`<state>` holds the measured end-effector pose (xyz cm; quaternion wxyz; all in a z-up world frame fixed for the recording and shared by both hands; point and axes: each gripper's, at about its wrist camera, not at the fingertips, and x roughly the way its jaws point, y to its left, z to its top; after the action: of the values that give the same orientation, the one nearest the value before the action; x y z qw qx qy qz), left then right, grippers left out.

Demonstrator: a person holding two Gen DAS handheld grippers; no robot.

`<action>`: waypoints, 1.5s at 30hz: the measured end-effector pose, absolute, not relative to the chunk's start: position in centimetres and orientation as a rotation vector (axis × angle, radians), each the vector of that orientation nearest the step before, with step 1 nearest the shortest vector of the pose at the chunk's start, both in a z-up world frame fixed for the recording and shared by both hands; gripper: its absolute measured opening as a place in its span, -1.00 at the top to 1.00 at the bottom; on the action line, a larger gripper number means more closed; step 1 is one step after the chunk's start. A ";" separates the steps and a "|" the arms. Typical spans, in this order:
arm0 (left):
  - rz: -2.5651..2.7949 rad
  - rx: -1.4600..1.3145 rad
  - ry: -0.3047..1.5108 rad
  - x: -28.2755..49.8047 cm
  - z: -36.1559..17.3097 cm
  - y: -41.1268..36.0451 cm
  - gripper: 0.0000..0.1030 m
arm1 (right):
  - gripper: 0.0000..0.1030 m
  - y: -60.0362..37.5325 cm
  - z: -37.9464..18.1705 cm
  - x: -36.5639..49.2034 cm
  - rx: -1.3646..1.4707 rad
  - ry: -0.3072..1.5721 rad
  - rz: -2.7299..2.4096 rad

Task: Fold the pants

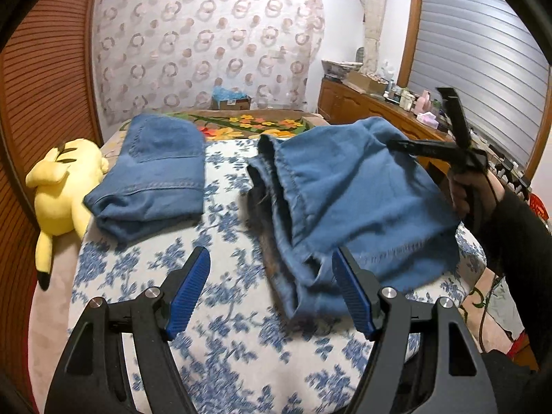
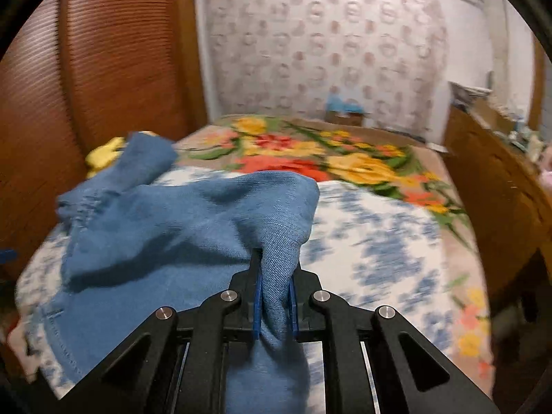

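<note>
Fold under way: right gripper (image 2: 274, 307) pinches a fold of the pants (image 1: 348, 200), lifting them off the bed (image 1: 220, 331); left gripper (image 1: 270, 293) gapes empty; another pair (image 1: 155, 172) lies folded.

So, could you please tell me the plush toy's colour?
Yellow, with black markings; the plush toy shows best in the left wrist view.

blur: dresser (image 2: 496, 179) clutter | hidden: plush toy (image 2: 103, 151) behind pants (image 2: 193, 214)
</note>
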<state>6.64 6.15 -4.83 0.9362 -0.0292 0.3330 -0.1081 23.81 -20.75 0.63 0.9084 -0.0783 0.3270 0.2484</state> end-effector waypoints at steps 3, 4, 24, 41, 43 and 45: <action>-0.250 -0.056 0.680 7.0 -4.8 5.1 -0.44 | 0.62 -21.7 -0.1 25.9 -0.159 0.729 0.486; -0.259 -0.052 0.678 7.0 -4.8 4.7 -0.44 | 0.50 -21.9 -0.4 26.1 -0.162 0.745 0.484; -0.317 -0.012 0.717 8.7 -6.0 0.0 -0.44 | 0.08 -25.8 -1.9 15.6 -0.166 0.747 0.518; -0.302 0.009 0.746 12.6 -6.5 -1.5 -0.44 | -0.12 -27.4 -2.9 13.7 -0.116 0.785 0.506; -0.291 0.018 0.744 13.5 -6.5 -1.4 -0.44 | -0.13 -27.7 -1.9 13.4 -0.103 0.747 0.512; -0.284 0.021 0.745 14.2 -6.5 -1.3 -0.44 | -0.13 -28.3 -1.1 13.4 -0.089 0.718 0.510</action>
<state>14.21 -1.28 -6.48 0.9216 0.0104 0.3625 -0.1382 13.35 -28.33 -1.13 0.9036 -0.0432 0.3476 0.2468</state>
